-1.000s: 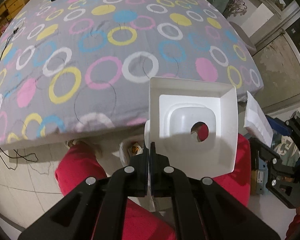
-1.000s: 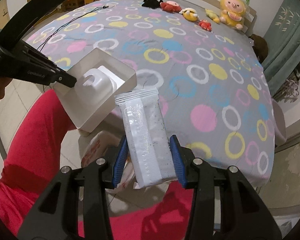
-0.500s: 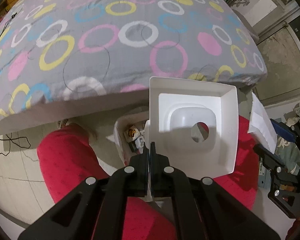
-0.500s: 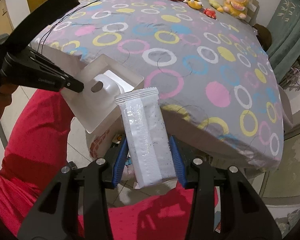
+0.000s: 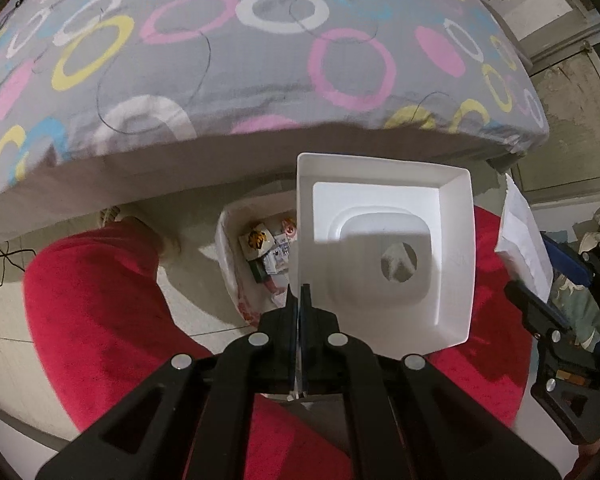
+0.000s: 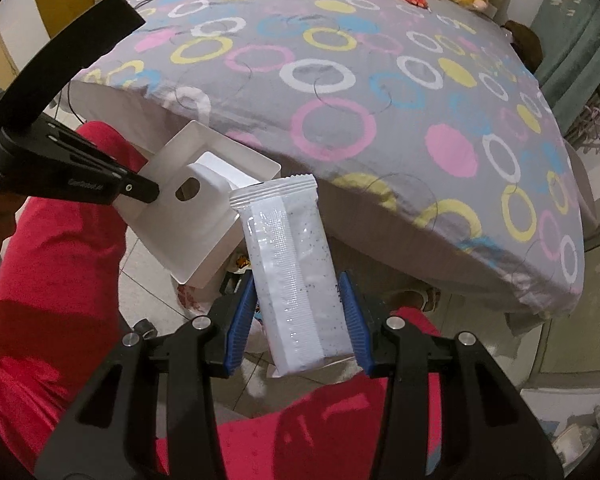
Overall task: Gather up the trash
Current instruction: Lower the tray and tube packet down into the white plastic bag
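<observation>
we hold, over the trash bag (image 5: 236, 276) at frame centre for dropping: left hand-held gripper (image 5: 300, 304) pinching white tray (image 5: 384, 248); right hand-held gripper (image 6: 300, 316) clamping sachet (image 6: 296, 276).

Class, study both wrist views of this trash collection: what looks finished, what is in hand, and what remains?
Done: some wrappers already lie in the lined trash bin on the floor. In hand: the left gripper is shut on the wall of a white plastic tray; the right gripper clamps a white speckled packet. Left: neither is in the bin yet.
</observation>
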